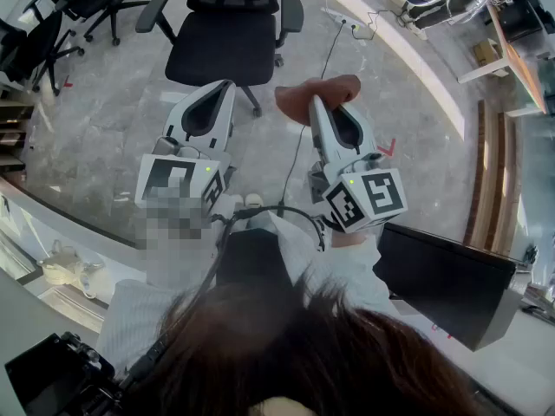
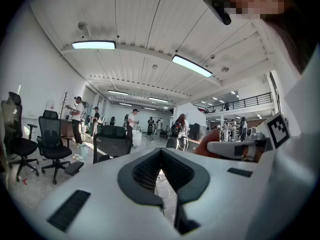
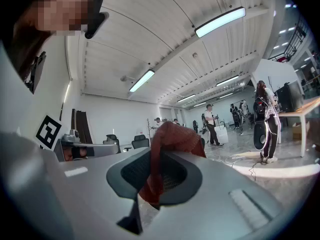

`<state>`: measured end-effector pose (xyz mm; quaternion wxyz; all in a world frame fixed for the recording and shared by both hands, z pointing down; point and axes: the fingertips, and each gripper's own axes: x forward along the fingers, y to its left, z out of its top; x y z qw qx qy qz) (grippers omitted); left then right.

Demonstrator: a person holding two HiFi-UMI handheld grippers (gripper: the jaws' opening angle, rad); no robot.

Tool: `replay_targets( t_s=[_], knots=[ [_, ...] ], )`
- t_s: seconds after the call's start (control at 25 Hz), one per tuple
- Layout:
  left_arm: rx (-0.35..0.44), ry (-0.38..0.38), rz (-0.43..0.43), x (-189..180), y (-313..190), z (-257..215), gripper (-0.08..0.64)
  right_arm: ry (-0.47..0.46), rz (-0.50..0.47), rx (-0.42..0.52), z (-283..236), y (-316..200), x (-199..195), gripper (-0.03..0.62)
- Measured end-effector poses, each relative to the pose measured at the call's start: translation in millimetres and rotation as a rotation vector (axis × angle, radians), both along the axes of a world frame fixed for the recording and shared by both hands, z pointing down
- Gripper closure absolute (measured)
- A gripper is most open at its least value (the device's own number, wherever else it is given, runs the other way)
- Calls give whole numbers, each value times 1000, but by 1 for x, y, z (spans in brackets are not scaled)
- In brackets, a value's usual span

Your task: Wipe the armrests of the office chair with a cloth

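The black office chair point(image 1: 221, 46) stands on the floor in front of me, well apart from both grippers. It has one of its armrests point(image 1: 291, 13) at each side of the seat. My left gripper point(image 1: 224, 89) has its jaws closed together, and nothing is between them. My right gripper point(image 1: 316, 104) has its jaws closed on the reddish-brown cloth point(image 1: 334, 89). The cloth bunches above the tips and hangs down between the pads.

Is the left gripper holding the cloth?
No, the cloth is clamped in the right gripper; the left gripper holds nothing.
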<state>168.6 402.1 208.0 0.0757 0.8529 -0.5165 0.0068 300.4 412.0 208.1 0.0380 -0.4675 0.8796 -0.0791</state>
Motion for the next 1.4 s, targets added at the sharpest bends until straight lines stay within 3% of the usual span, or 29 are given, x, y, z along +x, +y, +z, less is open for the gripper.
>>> replay_targets(
  t_s=[0.92,1.2,1.4],
  knots=[
    [-12,6,-38,3,-27,0,557,-47,-1,-21,2,-26,15,558],
    [-25,-15,-41,-15,-122,21,557,-63,27,-50,29,-121,8,558],
    [-29,-6,-16,-40,-230,17,557,-66,78,-59,28,-228,-8,558]
  ],
)
